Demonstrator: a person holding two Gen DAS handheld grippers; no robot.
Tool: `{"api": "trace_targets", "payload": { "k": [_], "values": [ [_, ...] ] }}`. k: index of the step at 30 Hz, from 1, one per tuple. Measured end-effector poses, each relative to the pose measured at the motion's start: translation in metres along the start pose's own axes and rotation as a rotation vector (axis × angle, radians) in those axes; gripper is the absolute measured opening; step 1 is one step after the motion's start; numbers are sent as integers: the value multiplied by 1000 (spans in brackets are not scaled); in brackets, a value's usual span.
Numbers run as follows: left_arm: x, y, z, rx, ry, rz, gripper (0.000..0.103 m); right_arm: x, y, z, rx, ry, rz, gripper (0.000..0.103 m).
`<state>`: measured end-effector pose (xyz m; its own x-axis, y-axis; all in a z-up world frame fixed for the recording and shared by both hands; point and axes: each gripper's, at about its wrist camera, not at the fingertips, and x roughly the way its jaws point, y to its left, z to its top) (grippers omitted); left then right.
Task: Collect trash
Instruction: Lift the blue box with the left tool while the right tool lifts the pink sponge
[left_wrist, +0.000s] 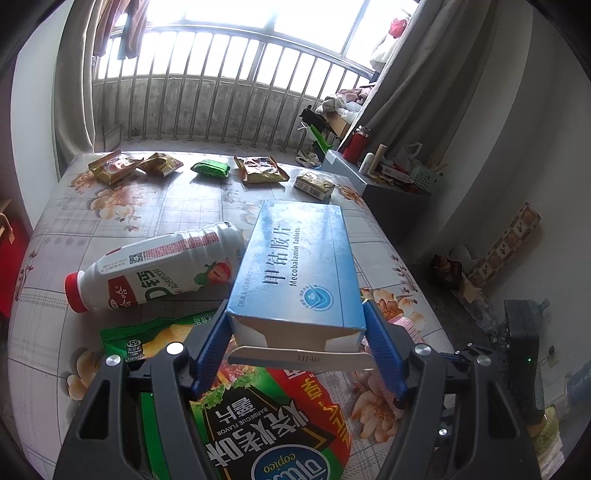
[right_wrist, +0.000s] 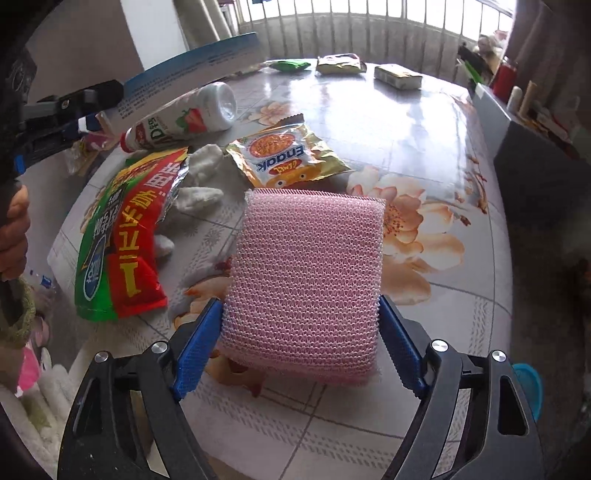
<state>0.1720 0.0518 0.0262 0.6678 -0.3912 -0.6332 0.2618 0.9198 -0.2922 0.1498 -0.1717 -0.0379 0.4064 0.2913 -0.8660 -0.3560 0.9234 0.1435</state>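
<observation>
My left gripper (left_wrist: 297, 306) is shut on a blue medicine box (left_wrist: 299, 254), held by its near end above the flowered table (left_wrist: 184, 206). In the right wrist view that box (right_wrist: 192, 70) shows at the upper left, with a person's hand (right_wrist: 14, 229) below it. My right gripper (right_wrist: 300, 302) is shut on a pink mesh sponge (right_wrist: 306, 280), both blue pads against its sides. On the table lie a white strawberry drink bottle (left_wrist: 155, 269) on its side, a green and red chip bag (right_wrist: 122, 236), a gold Enaak wrapper (right_wrist: 284, 155) and crumpled white tissue (right_wrist: 199, 177).
Along the table's far edge lie three gold wrappers (left_wrist: 110, 168), a green packet (left_wrist: 210, 169) and a small yellow box (left_wrist: 314, 184). A cluttered side cabinet (left_wrist: 391, 184) stands at the table's right. A metal railing (left_wrist: 221, 107) and curtains close the far side.
</observation>
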Motion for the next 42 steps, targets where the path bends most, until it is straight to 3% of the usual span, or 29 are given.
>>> {"api": "trace_targets", "payload": {
  "k": [6,14,24,42],
  "values": [
    [-8,-10,-7,14,-11,-7,68,-21,-16,-24,236,-83,-10,75],
    [-11,-21,-15,26,-8,-21,68,-45,-36,-51,475,-166,86,73],
    [-16,-29,-14,50,-10,-6,68,-61,-43,-58,562,-207,130,73],
    [-31,-53,-13,89,-33,-13,68,-83,-49,-71,598,-263,170,73]
  ]
}}
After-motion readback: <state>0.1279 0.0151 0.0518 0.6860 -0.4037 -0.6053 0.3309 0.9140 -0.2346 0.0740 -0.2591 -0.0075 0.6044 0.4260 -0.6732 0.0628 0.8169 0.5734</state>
